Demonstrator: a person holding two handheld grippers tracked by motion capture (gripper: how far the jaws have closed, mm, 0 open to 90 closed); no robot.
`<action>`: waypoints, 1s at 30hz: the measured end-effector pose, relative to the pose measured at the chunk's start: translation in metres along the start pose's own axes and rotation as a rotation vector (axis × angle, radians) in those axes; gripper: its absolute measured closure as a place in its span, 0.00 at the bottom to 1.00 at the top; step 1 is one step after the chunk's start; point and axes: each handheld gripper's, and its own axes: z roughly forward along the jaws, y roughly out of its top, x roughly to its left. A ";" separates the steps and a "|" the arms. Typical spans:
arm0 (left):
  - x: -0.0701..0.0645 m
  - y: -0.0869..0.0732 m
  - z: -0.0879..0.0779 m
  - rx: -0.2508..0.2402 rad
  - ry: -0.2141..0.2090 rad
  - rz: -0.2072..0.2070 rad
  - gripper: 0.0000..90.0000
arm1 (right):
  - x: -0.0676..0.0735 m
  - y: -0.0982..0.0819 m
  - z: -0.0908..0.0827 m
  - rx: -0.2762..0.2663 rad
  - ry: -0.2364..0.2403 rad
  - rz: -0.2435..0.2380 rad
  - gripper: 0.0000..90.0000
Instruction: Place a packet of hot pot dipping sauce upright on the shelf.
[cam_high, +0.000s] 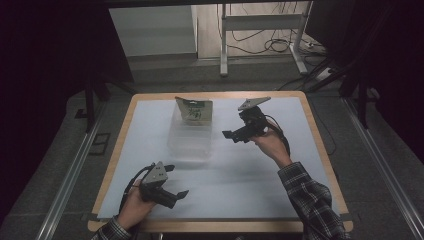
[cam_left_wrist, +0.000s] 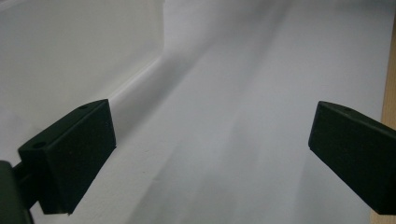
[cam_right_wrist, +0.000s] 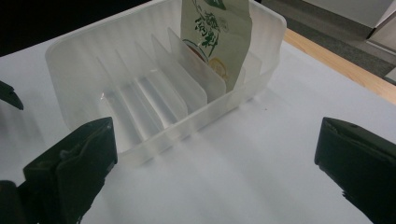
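A clear plastic box with thin divider walls inside (cam_high: 189, 137) sits in the middle of the white table top (cam_high: 250, 175). A green and white paper-like snack packet (cam_high: 194, 110) stands up in the slot at the far end of the box, at 12 o'clock. In the right gripper view the packet (cam_right_wrist: 217, 37) leans a little on a divider, and its top pokes out above the box rim (cam_right_wrist: 93, 32). The right gripper (cam_high: 231, 135) is at about 3 o'clock from the box, near it but not touching, with its jaws spread wide and nothing between them. The left gripper (cam_high: 181, 194) is at about 7 o'clock, close to the near edge of the table, jaws wide too and holding nothing. The packet looks light, thin and bendy, so I think it would crumple if squeezed hard. The best place to pinch it is likely the flat top edge that sticks up. The box looks light, stiff and smooth, so it may slide when bumped.
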 end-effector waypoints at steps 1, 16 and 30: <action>0.000 0.000 0.000 0.003 0.000 0.002 0.01 | 0.000 -0.003 -0.003 -0.002 -0.004 0.005 0.00; 0.000 0.000 0.000 0.001 0.003 -0.001 0.01 | 0.003 -0.025 -0.025 -0.009 -0.022 0.014 0.00; 0.000 0.000 -0.001 -0.014 0.000 -0.016 0.01 | 0.007 -0.047 -0.042 -0.024 -0.049 0.041 0.00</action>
